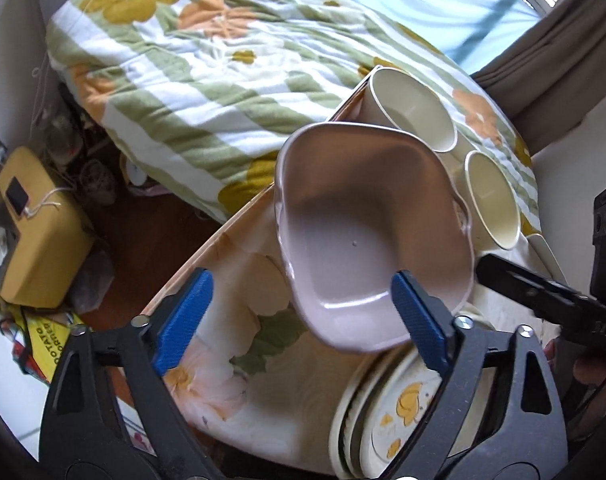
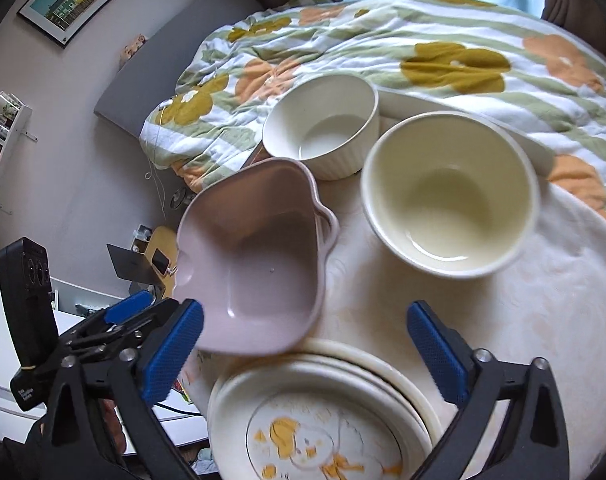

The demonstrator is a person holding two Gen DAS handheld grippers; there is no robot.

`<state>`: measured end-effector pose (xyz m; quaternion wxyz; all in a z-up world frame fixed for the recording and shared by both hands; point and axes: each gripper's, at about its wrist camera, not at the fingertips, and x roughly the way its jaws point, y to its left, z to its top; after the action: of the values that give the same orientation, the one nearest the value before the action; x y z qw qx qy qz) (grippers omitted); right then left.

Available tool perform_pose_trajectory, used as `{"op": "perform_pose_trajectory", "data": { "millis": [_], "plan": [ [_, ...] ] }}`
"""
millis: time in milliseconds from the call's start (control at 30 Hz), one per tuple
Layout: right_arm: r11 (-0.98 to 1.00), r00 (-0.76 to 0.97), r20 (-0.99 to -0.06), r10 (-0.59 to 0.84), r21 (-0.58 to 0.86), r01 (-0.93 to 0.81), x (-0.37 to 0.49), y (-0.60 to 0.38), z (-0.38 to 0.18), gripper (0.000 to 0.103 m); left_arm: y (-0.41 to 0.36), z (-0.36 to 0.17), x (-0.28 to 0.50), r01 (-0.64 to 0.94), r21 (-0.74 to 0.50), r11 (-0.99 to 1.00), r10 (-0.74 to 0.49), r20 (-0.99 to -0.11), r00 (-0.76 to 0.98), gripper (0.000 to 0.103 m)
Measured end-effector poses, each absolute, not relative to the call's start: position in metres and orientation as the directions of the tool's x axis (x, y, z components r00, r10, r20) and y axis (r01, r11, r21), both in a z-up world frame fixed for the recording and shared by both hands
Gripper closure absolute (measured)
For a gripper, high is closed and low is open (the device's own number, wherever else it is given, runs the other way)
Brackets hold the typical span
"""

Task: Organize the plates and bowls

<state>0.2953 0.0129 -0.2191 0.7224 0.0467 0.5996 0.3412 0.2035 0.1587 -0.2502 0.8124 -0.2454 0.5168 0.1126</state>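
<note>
A pink square bowl (image 1: 363,232) with small handles sits on the floral table (image 1: 239,344), leaning on a stack of cream plates (image 1: 387,420) with yellow print. It also shows in the right wrist view (image 2: 259,264), beside the plate stack (image 2: 323,420). Two cream bowls stand behind it: a ribbed one (image 2: 323,124) and a larger round one (image 2: 451,196). My left gripper (image 1: 303,320) is open, its right finger against the pink bowl's near rim. My right gripper (image 2: 303,352) is open over the plate stack, just in front of the pink bowl.
A bed with a floral quilt (image 1: 207,64) lies right behind the table. A yellow box (image 1: 35,232) with a phone sits on the floor at left. The table's left edge (image 1: 207,248) drops to a wooden floor.
</note>
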Motion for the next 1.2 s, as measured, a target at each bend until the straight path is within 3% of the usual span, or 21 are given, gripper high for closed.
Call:
{"op": "perform_pose_trajectory", "data": {
  "millis": [33,133,200,333,433,567,867,1200],
  "plan": [
    [0.761,0.036,-0.834,0.551,0.484,-0.431,0.298,0.017,-0.226,0.03,0.159,-0.255,0.208,-0.435,-0.285,0.854,-0.077,-0.897,0.436,0.023],
    [0.755,0.032,-0.83,0.556,0.489,-0.437,0.302,0.026,-0.236,0.044,0.157,-0.266,0.224,-0.416,-0.271,0.868,-0.086,-0.907,0.412,0.038],
    [0.754,0.038,-0.833,0.552,0.479,-0.449,0.303,0.03,-0.238,0.048,0.155,-0.27,0.231,-0.402,-0.263,0.877,-0.09,-0.912,0.4,0.055],
    [0.754,0.041,-0.841,0.54,0.461,-0.468,0.307,0.033,-0.243,0.053,0.154,-0.275,0.24,-0.385,-0.244,0.89,-0.082,-0.917,0.391,0.067],
    [0.765,0.049,-0.853,0.519,0.439,-0.471,0.31,0.035,-0.247,0.076,0.153,-0.277,0.244,-0.373,-0.21,0.904,-0.056,-0.922,0.384,0.079],
    [0.782,0.063,-0.861,0.505,0.426,-0.455,0.311,0.037,-0.251,0.087,0.157,-0.275,0.243,-0.366,-0.202,0.909,-0.045,-0.918,0.394,0.081],
    [0.791,0.127,-0.854,0.505,0.399,-0.463,0.296,0.034,-0.233,0.087,0.151,-0.253,0.238,-0.315,-0.169,0.934,-0.018,-0.903,0.43,0.081],
    [0.81,0.278,-0.802,0.53,0.38,-0.447,0.252,-0.023,-0.163,0.087,0.099,-0.181,0.212,-0.221,-0.127,0.967,0.006,-0.857,0.516,0.081]
  ]
}}
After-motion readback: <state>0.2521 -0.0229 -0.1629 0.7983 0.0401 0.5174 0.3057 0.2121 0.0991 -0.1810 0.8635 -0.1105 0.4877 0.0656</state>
